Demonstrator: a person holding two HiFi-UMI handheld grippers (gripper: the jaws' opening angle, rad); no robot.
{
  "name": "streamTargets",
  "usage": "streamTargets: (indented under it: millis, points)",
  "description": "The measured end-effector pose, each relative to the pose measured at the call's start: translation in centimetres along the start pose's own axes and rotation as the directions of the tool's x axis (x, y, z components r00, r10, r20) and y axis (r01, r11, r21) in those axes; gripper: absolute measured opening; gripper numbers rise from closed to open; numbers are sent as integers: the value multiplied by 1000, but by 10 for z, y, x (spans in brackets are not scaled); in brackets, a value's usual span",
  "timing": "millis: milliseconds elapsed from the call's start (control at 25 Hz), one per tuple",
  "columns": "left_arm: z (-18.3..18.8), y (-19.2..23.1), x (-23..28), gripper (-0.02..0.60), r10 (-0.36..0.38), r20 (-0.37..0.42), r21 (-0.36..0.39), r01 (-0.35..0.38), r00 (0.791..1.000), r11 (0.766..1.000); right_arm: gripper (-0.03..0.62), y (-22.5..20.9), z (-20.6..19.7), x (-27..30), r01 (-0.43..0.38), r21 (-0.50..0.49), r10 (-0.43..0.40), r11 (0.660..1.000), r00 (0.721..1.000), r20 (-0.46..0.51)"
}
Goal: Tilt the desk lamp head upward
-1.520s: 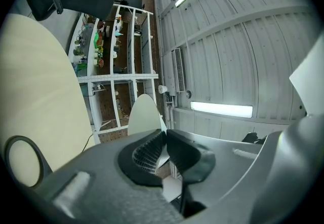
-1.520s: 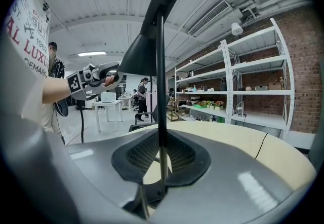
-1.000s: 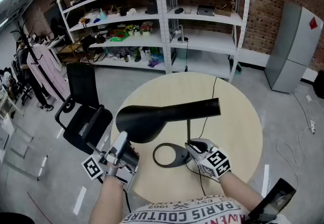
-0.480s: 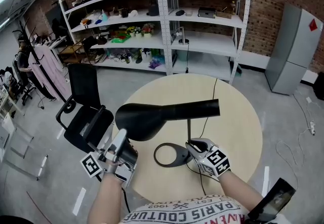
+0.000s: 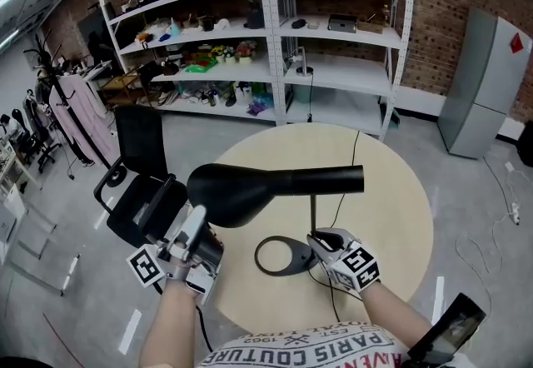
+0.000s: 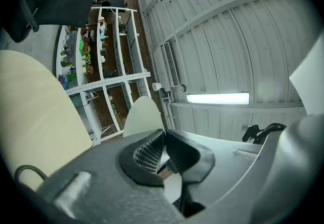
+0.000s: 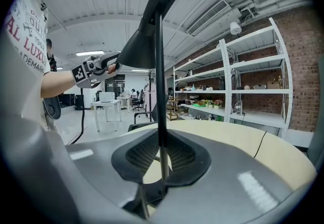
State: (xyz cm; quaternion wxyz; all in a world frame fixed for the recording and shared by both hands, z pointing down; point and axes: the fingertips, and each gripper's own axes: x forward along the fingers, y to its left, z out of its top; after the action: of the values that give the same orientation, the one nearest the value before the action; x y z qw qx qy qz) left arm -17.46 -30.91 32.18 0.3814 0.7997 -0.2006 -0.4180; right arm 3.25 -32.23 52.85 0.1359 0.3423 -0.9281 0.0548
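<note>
Seen from above, the black desk lamp head (image 5: 250, 187) sits level over the round table (image 5: 391, 208), its ring base (image 5: 297, 256) near the front edge. In the left gripper view, the left gripper (image 6: 163, 139) has its jaws pressed together. In the right gripper view, the right gripper (image 7: 161, 154) is clamped on the upright stem (image 7: 160, 66), while across the table the left gripper pinches the head's rim.

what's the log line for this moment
left gripper: shut on lamp head rim | right gripper: shut on lamp stem above base | base: on table
</note>
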Motion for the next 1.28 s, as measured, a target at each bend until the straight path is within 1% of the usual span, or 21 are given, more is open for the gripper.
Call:
streamTargets:
  millis: [200,440,640,1080,1280]
  points:
    - [7,-6,4,14,-15,-10,30,16,1000,999,48,-1,1,2,2,-2,-2,1000,1000,9]
    - [9,-14,11,9,-32,-12,50,33,999,998,48,-2,1,1,2,-15,-2,1000,1000,6]
    - [12,-18,13,6,-44,-19,68,45,999,997,48,-1,-1,2,5,-16,-5,1000,1000,21]
    - [15,-29,22,6,-55,-24,75,56,998,996,48,-3,5,-4,10,-9,-9,1000,999,43]
    - [20,-35,29,6,-67,-29,101,70,997,992,48,-4,5,-2,12,-8,-11,1000,999,51]
